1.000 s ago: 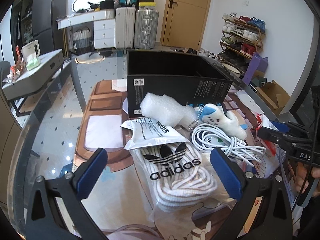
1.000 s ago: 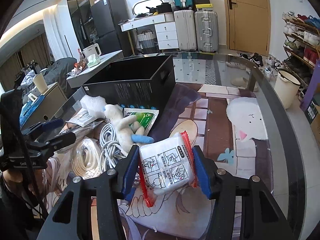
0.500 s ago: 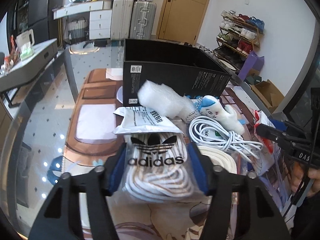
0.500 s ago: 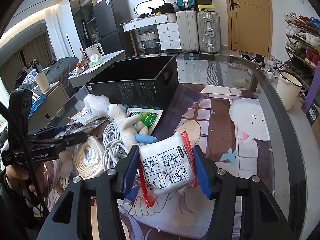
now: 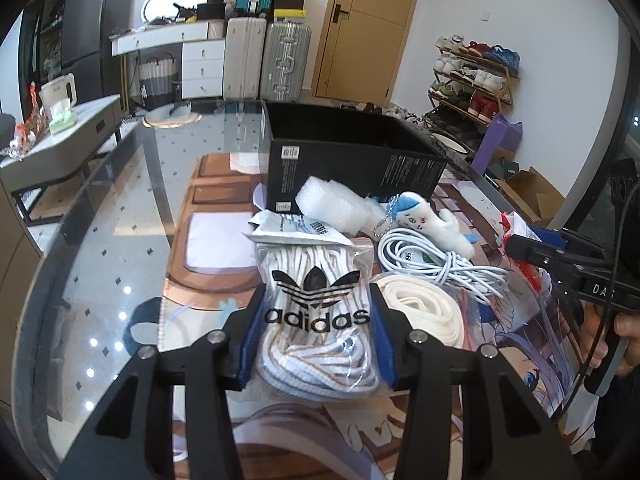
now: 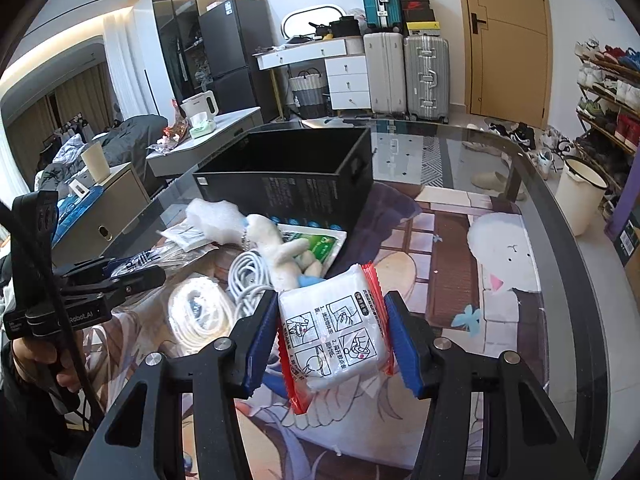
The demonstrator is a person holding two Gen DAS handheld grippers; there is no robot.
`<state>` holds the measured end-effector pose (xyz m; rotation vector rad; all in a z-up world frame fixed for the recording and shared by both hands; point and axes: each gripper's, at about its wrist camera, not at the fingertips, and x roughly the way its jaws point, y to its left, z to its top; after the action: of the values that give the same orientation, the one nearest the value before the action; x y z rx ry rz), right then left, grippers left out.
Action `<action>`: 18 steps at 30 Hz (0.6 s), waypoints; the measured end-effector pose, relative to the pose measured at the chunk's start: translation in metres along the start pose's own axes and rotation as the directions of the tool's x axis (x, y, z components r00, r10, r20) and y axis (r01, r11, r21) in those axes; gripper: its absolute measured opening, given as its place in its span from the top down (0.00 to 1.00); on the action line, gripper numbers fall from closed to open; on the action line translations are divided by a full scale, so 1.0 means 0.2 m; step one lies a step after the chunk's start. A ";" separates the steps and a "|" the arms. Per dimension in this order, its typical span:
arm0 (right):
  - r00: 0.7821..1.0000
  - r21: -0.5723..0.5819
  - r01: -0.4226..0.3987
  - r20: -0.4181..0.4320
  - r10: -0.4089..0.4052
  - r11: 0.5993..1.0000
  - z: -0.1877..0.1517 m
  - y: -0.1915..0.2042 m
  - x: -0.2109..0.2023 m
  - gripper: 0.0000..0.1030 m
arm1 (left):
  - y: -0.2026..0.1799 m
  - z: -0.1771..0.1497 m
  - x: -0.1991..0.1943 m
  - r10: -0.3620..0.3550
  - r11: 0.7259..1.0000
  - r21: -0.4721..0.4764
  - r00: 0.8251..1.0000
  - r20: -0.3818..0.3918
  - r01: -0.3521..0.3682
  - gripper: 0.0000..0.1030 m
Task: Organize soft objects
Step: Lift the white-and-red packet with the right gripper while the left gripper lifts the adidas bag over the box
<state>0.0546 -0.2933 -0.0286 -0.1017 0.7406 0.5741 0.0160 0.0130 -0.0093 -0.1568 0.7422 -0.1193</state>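
My left gripper (image 5: 316,332) is shut on a clear Adidas bag of white laces (image 5: 316,316), which lies on the printed mat. My right gripper (image 6: 332,340) is shut on a white packet with red edges (image 6: 332,332) and holds it above the mat. An open black box (image 5: 352,160) stands behind the pile; it also shows in the right wrist view (image 6: 288,184). In front of it lie bubble wrap (image 5: 336,204), a white plush toy (image 5: 432,224), a white cable coil (image 5: 432,260), a cream strap roll (image 5: 420,312) and a white sachet (image 5: 296,228).
A green-and-white packet (image 6: 320,244) lies under the plush toy (image 6: 280,248). The glass table's rim (image 6: 568,264) curves round on the right. Suitcases (image 6: 404,76), a shoe rack (image 5: 472,80) and a side cabinet (image 5: 60,148) stand beyond the table.
My left gripper went from wide open to shut on the Adidas bag. My right gripper kept its hold on the packet and barely moved.
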 end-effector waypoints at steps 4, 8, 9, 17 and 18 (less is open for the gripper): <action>1.000 -0.016 -0.010 0.010 0.010 1.000 0.00 0.04 -0.02 0.48 | 0.01 -0.01 -0.08 0.007 1.000 0.004 0.999 0.033 -0.007 0.56; 0.999 -0.032 -0.023 0.023 0.024 0.999 0.02 0.07 -0.04 0.48 | 0.01 -0.01 -0.14 0.025 1.000 0.013 0.997 0.067 -0.026 0.56; 0.999 -0.035 -0.026 0.028 0.027 0.999 0.02 0.08 -0.04 0.48 | 0.01 -0.01 -0.15 0.031 0.999 0.016 0.997 0.073 -0.033 0.56; 0.997 -0.066 -0.043 0.057 0.046 0.997 0.05 0.13 -0.09 0.48 | -0.03 0.03 -0.23 0.040 0.998 0.035 0.992 0.124 -0.044 0.56; 0.997 -0.069 -0.042 0.060 0.047 0.997 0.06 0.14 -0.09 0.48 | -0.04 0.04 -0.23 0.039 0.998 0.037 0.991 0.126 -0.044 0.56</action>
<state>0.0359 -0.2751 -0.0047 -0.1299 0.6651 0.6424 -0.0121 0.0143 0.0278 -0.1101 0.6170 -0.0833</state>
